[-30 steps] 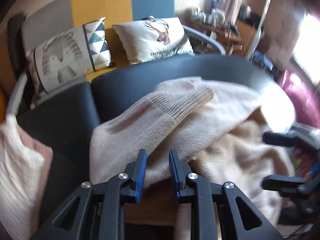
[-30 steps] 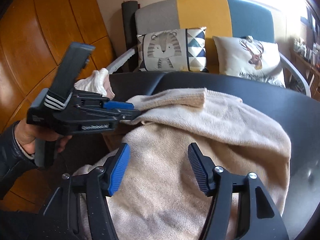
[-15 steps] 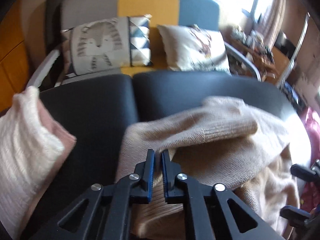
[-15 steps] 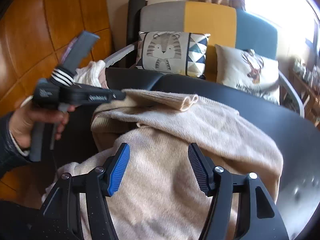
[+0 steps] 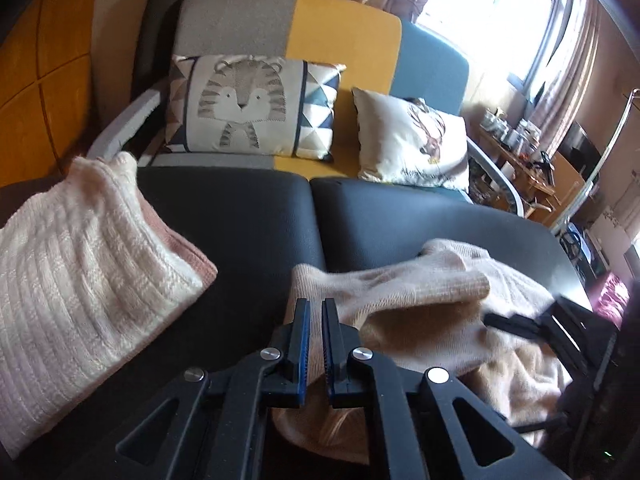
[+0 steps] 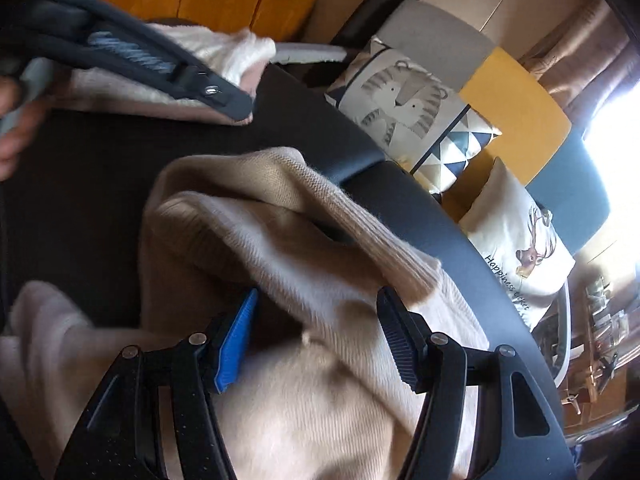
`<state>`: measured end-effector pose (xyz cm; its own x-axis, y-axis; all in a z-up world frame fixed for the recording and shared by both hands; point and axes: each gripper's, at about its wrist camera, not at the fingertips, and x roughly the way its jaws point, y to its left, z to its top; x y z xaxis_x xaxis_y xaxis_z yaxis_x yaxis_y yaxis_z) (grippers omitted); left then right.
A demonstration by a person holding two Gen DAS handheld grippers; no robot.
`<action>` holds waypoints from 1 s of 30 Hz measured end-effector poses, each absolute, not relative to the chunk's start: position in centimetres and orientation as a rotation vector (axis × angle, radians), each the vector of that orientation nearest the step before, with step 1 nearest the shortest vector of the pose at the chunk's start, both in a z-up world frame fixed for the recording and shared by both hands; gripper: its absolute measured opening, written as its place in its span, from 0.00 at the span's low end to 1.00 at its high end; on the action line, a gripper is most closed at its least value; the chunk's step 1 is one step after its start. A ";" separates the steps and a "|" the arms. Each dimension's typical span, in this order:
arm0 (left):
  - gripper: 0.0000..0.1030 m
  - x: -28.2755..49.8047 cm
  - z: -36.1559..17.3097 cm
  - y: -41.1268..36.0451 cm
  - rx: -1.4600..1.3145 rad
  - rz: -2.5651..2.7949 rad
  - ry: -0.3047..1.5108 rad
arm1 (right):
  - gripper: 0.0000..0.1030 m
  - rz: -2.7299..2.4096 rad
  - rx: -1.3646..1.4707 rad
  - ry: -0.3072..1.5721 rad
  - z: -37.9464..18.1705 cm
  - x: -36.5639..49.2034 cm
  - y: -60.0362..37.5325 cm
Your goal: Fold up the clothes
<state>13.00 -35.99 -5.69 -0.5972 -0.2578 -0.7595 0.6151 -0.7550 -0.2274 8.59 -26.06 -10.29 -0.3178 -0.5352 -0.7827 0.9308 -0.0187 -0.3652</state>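
A beige knit sweater [image 5: 432, 312] lies crumpled on the black padded table [image 5: 248, 216], at right in the left wrist view. In the right wrist view the sweater [image 6: 304, 240] fills the middle, its ribbed edge folded over. My left gripper [image 5: 314, 308] has its jaws nearly together at the sweater's left edge; whether cloth is between them I cannot tell. My right gripper [image 6: 316, 312] is open, its fingers spread over the sweater. The left gripper's body also shows in the right wrist view [image 6: 160, 64], at the upper left.
A folded white and pink knit [image 5: 80, 272] lies on the table's left side. Behind the table stands a grey, yellow and blue sofa [image 5: 344, 36] with a tiger cushion [image 5: 248, 108] and a deer cushion [image 5: 416, 144]. Cluttered shelves [image 5: 532, 152] are at right.
My left gripper has closed and moved left and back from the sweater's middle to its left edge. The right gripper has tilted and moved closer over the sweater, still open.
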 end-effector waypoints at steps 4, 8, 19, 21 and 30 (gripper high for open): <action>0.07 12.9 -6.4 -36.0 1.048 -2.335 0.661 | 0.59 -1.586 0.620 0.981 -10.7 8.0 -27.3; 0.10 12.4 -6.9 -35.7 1.073 -2.333 0.658 | 0.09 -1.604 0.737 0.813 -10.0 6.6 -26.8; 0.15 11.5 -7.2 -34.2 1.127 -2.352 0.606 | 0.06 -1.907 0.733 0.380 -2.4 0.9 -17.5; 0.15 11.2 -7.1 -33.8 1.138 -2.360 0.593 | 0.06 -1.999 0.705 0.320 -0.9 -0.6 -15.0; 0.16 10.5 -7.8 -33.3 1.191 -2.341 0.567 | 0.06 -2.344 0.826 0.244 -1.7 -6.9 -3.7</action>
